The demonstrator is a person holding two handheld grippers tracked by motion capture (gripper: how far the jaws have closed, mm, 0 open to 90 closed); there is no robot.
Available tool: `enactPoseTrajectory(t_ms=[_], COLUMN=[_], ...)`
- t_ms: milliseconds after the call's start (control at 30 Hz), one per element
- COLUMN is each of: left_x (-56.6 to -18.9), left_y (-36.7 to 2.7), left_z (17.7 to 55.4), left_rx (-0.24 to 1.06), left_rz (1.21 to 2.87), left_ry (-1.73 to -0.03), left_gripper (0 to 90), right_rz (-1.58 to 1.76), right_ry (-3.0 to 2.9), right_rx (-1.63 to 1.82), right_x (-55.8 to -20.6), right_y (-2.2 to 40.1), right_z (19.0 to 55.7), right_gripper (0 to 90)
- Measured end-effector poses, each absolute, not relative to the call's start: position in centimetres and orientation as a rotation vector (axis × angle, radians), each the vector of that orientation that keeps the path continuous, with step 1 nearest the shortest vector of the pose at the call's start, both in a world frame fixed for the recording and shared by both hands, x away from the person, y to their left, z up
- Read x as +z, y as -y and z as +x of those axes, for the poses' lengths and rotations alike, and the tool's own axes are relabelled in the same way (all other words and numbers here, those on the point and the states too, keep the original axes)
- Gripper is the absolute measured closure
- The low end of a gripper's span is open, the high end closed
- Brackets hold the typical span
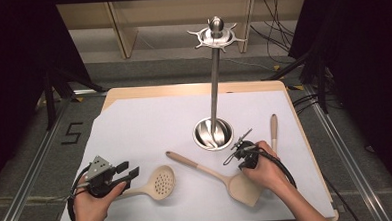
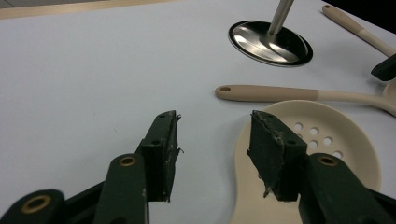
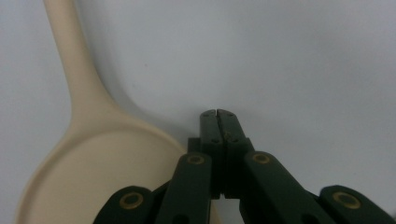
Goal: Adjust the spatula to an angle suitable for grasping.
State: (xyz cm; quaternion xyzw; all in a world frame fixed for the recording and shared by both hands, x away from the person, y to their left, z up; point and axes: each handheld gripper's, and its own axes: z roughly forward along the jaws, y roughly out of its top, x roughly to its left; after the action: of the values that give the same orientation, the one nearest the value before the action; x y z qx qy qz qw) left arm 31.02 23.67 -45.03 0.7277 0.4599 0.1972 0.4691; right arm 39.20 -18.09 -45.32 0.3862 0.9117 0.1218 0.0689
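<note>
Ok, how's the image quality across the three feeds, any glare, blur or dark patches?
High view: even light on the white sheet, dark surroundings, glare on the steel stand base. Left gripper view: sharp, reflections on that base. Right gripper view: soft focus, the spatula blurred close up, its shadow on the sheet.

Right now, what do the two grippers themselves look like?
Both are black hand-held units with black cables. The left gripper carries a grey three-cornered plate on top; its jaws have brass-coloured pivot rivets and scuffed, frayed pads. The right gripper has the same dark jaws and brass rivets. Forearms are bare.
</note>
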Motion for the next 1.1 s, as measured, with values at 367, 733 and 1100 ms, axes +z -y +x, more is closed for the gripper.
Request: enactPoseTrajectory(t_ms=[367, 733, 1100], left_x=[-45.1, -45.1, -45.1], left_y=[-23.8, -23.7, -23.9], left_z=[31.0, 31.0, 31.0], left_rx=[0.472, 0.468, 0.463], left_rz=[1.774, 1.764, 1.767], left_ry=[-1.125, -1.142, -1.131], left_gripper=[51.0, 50.8, 50.5], right_rz=[1.111, 1.027, 0.954], right_ry=[-2.811, -2.904, -3.004], right_rx=[0.250, 0.247, 0.192], right_x=[-45.1, -44.9, -44.9], right_y=[17.9, 17.8, 17.1], right_z=[38.5, 37.1, 35.5], right_gripper=[90.0, 90.0, 90.0])
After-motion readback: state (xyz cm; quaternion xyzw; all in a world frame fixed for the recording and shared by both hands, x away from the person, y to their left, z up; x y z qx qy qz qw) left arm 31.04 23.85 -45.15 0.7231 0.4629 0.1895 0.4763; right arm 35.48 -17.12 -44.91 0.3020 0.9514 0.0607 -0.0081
